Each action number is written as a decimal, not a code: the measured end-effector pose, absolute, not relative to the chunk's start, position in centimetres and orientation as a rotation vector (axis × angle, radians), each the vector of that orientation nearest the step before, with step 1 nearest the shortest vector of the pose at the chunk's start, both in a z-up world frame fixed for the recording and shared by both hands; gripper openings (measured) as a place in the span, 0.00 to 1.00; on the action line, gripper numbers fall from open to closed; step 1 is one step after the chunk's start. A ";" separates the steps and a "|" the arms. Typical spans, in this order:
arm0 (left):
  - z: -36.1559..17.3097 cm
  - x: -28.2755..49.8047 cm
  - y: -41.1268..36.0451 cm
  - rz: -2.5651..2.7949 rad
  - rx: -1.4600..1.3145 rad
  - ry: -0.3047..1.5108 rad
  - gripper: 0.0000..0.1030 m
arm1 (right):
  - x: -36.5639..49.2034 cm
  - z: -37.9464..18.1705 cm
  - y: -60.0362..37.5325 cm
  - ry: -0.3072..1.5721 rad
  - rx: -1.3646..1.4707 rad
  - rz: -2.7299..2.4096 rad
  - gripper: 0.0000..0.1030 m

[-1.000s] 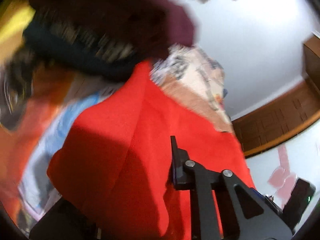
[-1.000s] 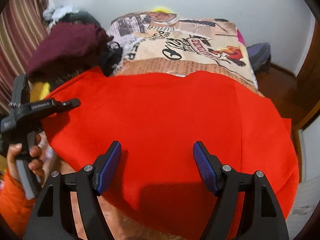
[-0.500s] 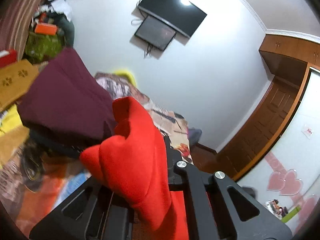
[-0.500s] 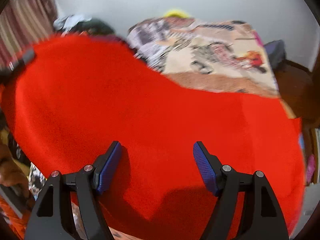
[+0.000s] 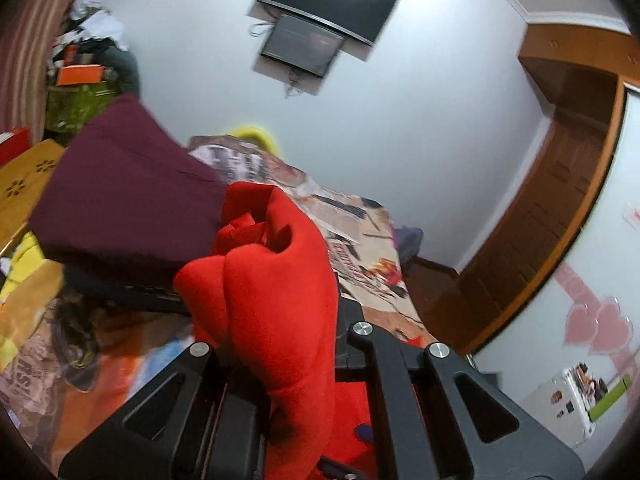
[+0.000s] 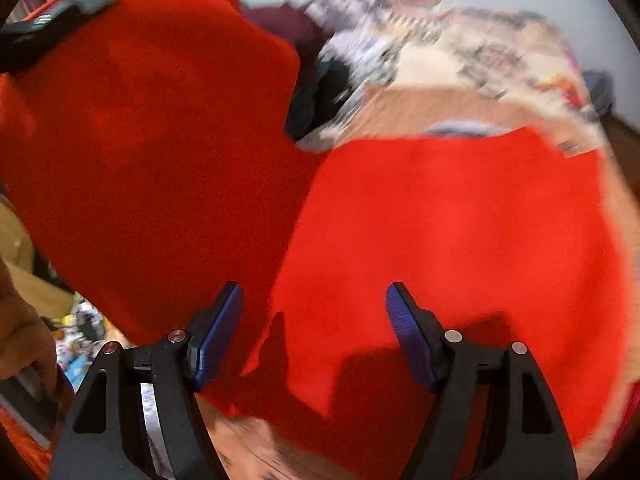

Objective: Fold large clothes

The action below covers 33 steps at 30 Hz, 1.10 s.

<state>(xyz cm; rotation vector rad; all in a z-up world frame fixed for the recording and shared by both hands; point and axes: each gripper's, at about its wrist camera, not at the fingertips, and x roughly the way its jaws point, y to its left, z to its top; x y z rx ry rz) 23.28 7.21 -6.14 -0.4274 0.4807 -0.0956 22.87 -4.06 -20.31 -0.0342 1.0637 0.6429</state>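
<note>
Surroundings, left wrist view: a maroon garment [image 5: 120, 196] lies heaped on the left of the bed, over dark clothing and a yellow item. The bed cover, a newspaper-print sheet [image 5: 352, 240], runs toward the far wall. A wall-mounted television [image 5: 328, 0] with a smaller screen [image 5: 302, 44] beneath it hangs on the white wall. A wooden door [image 5: 532, 216] stands to the right. Clutter with an orange box [image 5: 78, 74] sits in the far left corner.

Obstruction: a bunched fold of the red garment [image 5: 272, 288] rises directly in front of the left camera and hides the fingertips of the left gripper [image 5: 280, 344].

Left gripper: its jaws are pinched on that bunch of red fabric, which hangs down between the black finger arms.

Right wrist view, blurred: the red garment [image 6: 460, 232] is spread across the near part of the bed, with its left portion raised high as a lifted flap. The left gripper's black body shows at the top left edge of that flap.

Right gripper [image 6: 314, 332]: its blue pads [image 6: 218, 332] are spread wide apart over the red fabric, holding nothing
</note>
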 end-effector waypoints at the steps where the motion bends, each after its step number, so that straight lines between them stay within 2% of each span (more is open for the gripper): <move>1: -6.0 23.6 6.0 -0.115 -0.414 0.484 0.03 | 22.6 -19.7 -5.0 1.039 -0.042 0.622 0.69; 8: -8.1 25.7 -3.7 -0.311 -0.292 0.584 0.03 | 20.6 -17.4 -14.8 0.964 0.045 0.438 0.69; 12: -13.4 26.8 -8.8 -0.456 -0.248 0.809 0.03 | 19.2 -18.2 -18.4 0.974 0.022 0.325 0.69; 15: -15.9 26.2 -10.2 -0.488 -0.226 0.907 0.07 | 18.1 -18.6 -20.3 0.991 -0.011 0.281 0.69; 17: -16.0 25.2 -10.4 -0.490 -0.206 0.895 0.12 | 17.6 -18.9 -21.3 1.002 -0.025 0.265 0.69; 19: -15.4 24.1 -10.3 -0.509 -0.173 0.887 0.27 | 17.1 -18.6 -22.0 1.001 -0.028 0.257 0.69; 21: -14.4 23.1 -9.9 -0.532 -0.152 0.887 0.37 | 16.6 -17.8 -22.6 0.989 -0.014 0.263 0.69; 27: -11.2 20.6 -6.8 -0.509 -0.022 0.831 0.42 | 15.8 -13.6 -21.1 0.864 0.012 0.348 0.69; 33: -9.5 19.3 -2.0 -0.304 0.119 0.721 0.59 | 17.4 -10.6 -16.2 0.774 -0.044 0.437 0.69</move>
